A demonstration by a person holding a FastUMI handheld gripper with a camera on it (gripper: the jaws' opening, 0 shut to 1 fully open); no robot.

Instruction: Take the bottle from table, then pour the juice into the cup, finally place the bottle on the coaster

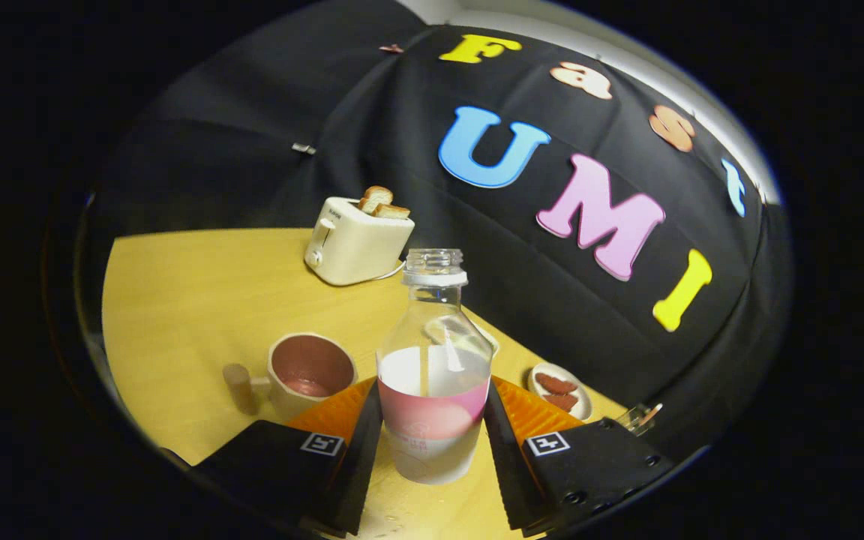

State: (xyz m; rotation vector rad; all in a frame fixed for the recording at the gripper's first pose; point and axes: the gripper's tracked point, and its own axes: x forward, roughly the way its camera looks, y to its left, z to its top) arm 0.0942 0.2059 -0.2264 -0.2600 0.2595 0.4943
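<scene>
The gripper (432, 442) clamps both ribbed fingers on the open clear plastic bottle (433, 375) with a pink-and-white label, writing too faint to read. A cream faceted ceramic cup (304, 373) with a wooden handle stands just left on the smooth yellow wooden table (199, 300).

The bottle (433, 375) is clear plastic, cap off, with a pink and white label, standing upright on the near part of the table. The cup (310, 373) sits just to its left, handle pointing left, with what looks like a little pink juice inside.
</scene>
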